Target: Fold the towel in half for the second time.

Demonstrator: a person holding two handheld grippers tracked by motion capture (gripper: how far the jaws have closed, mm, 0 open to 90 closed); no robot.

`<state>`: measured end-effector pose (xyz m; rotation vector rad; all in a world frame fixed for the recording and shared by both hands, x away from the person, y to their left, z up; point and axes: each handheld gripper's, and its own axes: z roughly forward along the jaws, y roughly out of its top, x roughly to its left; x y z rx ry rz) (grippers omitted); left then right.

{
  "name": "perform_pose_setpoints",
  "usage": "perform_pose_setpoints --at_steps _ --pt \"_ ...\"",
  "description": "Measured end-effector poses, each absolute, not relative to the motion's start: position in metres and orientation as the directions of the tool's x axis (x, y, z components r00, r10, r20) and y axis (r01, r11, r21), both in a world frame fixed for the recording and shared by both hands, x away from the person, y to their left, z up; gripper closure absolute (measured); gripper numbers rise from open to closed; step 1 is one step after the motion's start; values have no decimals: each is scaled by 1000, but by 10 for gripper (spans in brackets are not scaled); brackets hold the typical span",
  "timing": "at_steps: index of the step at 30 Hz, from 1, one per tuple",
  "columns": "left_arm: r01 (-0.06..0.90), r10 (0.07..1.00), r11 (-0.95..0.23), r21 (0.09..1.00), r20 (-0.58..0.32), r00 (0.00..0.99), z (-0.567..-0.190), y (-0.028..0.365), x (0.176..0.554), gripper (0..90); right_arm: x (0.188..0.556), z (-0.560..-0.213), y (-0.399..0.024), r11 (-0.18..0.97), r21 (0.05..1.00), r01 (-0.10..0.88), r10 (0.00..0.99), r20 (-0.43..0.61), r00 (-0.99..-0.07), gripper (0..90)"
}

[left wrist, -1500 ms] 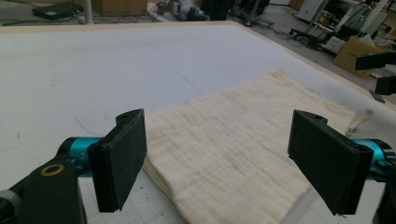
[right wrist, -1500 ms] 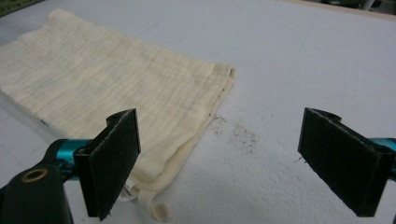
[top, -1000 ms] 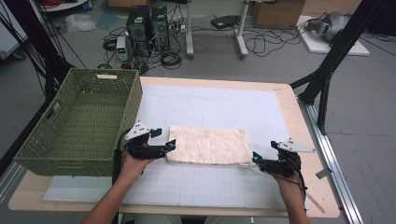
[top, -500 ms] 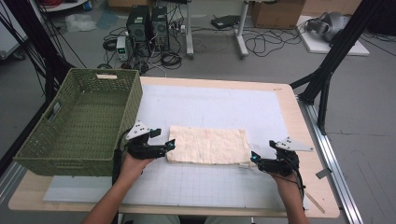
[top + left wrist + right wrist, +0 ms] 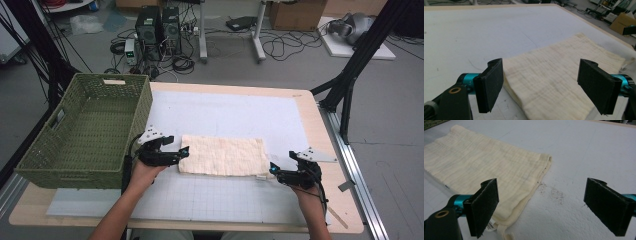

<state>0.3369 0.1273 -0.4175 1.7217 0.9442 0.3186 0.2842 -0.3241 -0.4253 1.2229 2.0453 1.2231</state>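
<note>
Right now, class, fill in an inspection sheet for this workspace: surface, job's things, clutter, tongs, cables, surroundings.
Surface: wooden table under a white gridded mat; dark specks beside the cloth's corner.
Job's things: folded cream cloth, flat on the mat.
Clutter: green woven basket at the table's left; its inside looks bare.
Tongs: left tongs open at the cloth's left end; right tongs open at its right near corner.
Cables: black cables trail from each tool.
Surroundings: computer towers, floor cables, cardboard boxes.
</note>
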Motion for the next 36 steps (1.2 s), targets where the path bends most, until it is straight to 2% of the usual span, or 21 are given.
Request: perform_pose_setpoints --at_steps 4,7,19,24,26,30,36 --pt "436 738 -98 895 -228 635 -412 121 350 224 285 -426 -325 200 865 460 867 63 -494 120" --pt "422 784 -115 899 -178 595 -408 117 361 238 286 -426 -326 203 864 462 867 61 -495 120" --pt "497 810 -166 852 -170 561 -424 109 396 347 287 -429 -325 199 857 476 865 75 -497 120" --pt "520 815 -232 822 -127 565 -436 105 404 433 287 -429 -326 198 856 478 865 77 -495 120" --pt "534 818 -229 814 -136 558 -441 105 406 468 288 -430 -325 200 853 483 865 78 -496 120" --pt "552 800 -293 781 -116 588 -448 103 408 543 288 -431 -324 205 852 483 863 76 -500 120" --pt "531 795 -325 783 -78 601 -449 102 407 707 289 -432 -324 210 847 488 863 74 -500 120"
